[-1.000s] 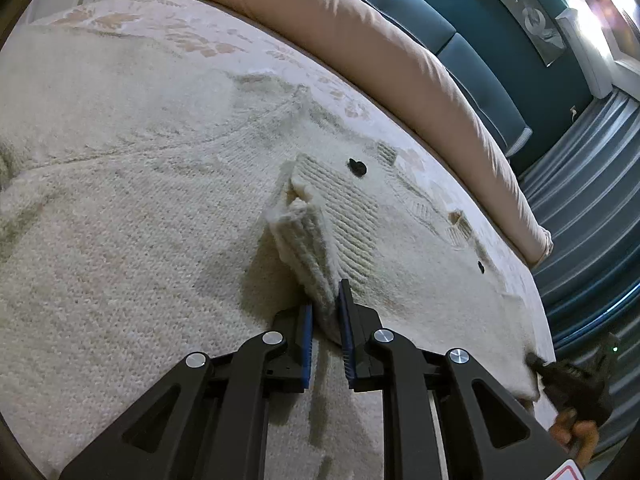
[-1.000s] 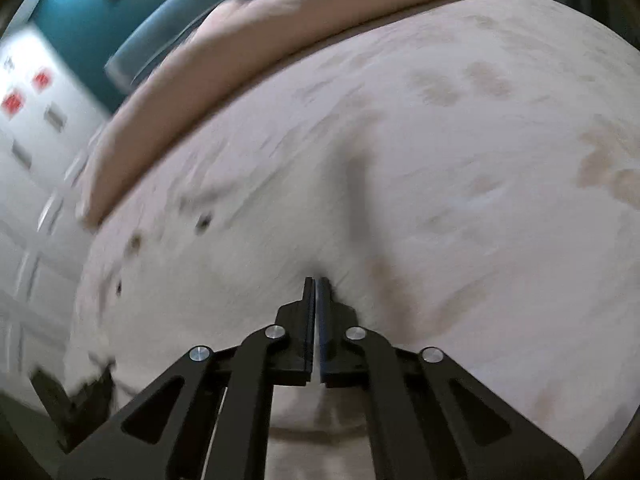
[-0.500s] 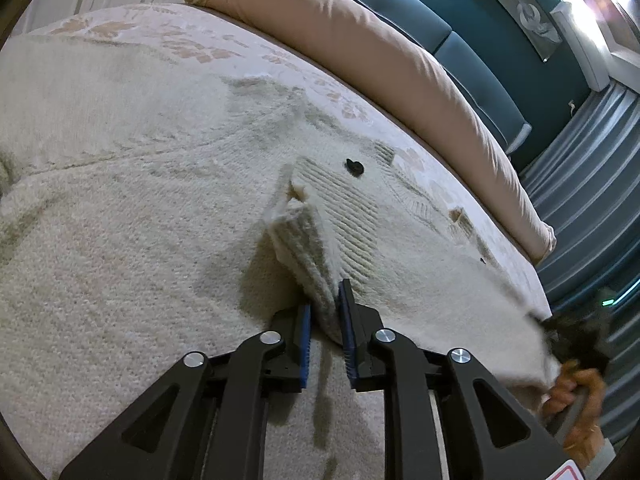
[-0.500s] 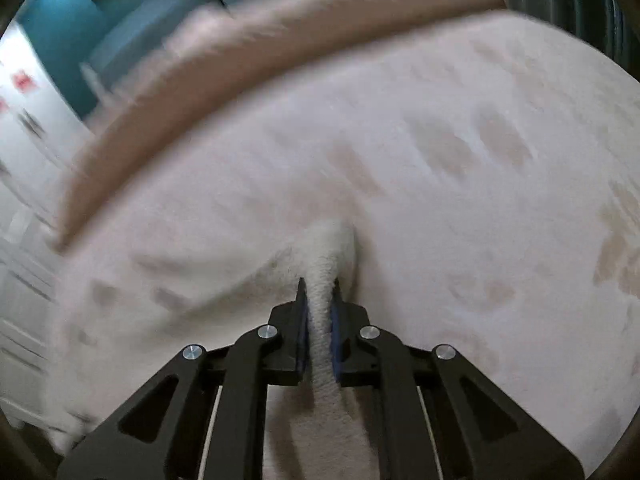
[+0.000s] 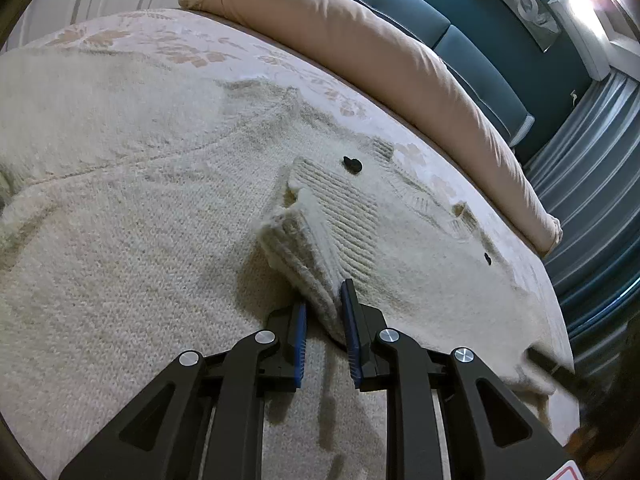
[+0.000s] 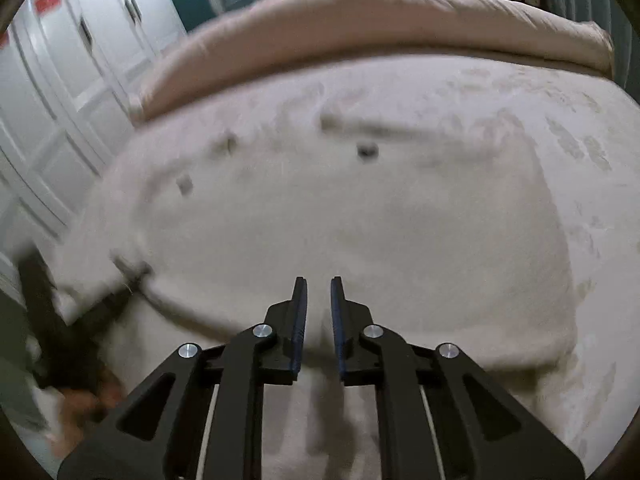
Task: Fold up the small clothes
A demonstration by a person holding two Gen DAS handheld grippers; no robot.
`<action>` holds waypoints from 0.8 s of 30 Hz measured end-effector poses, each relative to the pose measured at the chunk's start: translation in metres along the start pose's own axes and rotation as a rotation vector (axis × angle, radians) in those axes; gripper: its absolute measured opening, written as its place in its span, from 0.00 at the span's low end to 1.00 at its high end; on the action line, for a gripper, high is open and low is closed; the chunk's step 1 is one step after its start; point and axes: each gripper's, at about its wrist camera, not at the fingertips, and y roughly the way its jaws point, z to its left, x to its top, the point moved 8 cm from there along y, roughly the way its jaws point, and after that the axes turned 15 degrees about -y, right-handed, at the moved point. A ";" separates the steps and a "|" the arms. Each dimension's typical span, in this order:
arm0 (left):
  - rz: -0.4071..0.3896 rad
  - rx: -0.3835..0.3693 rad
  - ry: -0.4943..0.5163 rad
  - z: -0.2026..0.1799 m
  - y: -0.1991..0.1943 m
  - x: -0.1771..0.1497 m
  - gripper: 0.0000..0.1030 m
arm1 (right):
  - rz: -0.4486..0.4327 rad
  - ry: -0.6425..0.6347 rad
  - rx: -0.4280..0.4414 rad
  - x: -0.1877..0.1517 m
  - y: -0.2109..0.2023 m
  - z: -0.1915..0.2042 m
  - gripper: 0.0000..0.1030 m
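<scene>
A cream knitted cardigan [image 5: 140,220] with dark buttons [image 5: 352,165] lies spread over the bed. My left gripper [image 5: 324,300] is shut on a thick ribbed fold of it, raised a little off the knit below. In the right wrist view, which is blurred, the cardigan [image 6: 400,240] fills the bed, and my right gripper [image 6: 319,292] has its jaws close together with cream knit between them. The left wrist view shows the right gripper as a dark blur [image 5: 560,372] at the cardigan's near right corner. The left gripper [image 6: 120,280] shows dimly at the left of the right wrist view.
A long peach bolster [image 5: 380,48] runs along the far side of the bed in front of a teal padded headboard [image 5: 480,52]. Grey-blue curtains [image 5: 592,200] hang at the right. White wardrobe doors [image 6: 60,80] stand beyond the bed's left edge.
My right gripper took up a fold of the cardigan, swept sideways with it and rolled. The left gripper has stayed on its ribbed fold.
</scene>
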 end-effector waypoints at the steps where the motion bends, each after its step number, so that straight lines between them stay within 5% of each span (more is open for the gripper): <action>1: 0.002 -0.002 -0.003 0.001 0.000 0.000 0.19 | 0.007 0.023 -0.038 -0.007 0.000 -0.013 0.10; 5: 0.003 -0.006 -0.003 0.002 0.000 0.002 0.19 | -0.023 0.358 -0.128 -0.060 -0.033 -0.120 0.00; 7: 0.004 -0.012 -0.007 0.002 0.000 0.002 0.19 | -0.065 0.452 -0.120 -0.080 -0.056 -0.142 0.02; 8: 0.006 -0.015 -0.012 0.003 -0.001 0.003 0.19 | -0.051 0.450 -0.201 -0.089 -0.072 -0.146 0.07; 12: 0.044 -0.027 -0.071 0.008 -0.016 0.006 0.24 | -0.058 0.380 -0.169 -0.099 -0.090 -0.110 0.09; 15: 0.035 0.019 -0.048 0.019 -0.050 0.009 0.55 | -0.024 0.324 -0.112 -0.114 -0.084 -0.061 0.14; 17: -0.077 0.119 -0.033 0.047 -0.096 0.032 0.83 | -0.006 0.266 -0.123 -0.118 -0.077 -0.038 0.24; 21: -0.180 0.221 -0.111 0.124 -0.158 0.093 0.84 | -0.032 0.129 -0.194 -0.126 -0.075 -0.006 0.49; 24: -0.216 0.362 -0.224 0.208 -0.191 0.151 0.84 | -0.024 0.106 -0.198 -0.126 -0.071 -0.007 0.56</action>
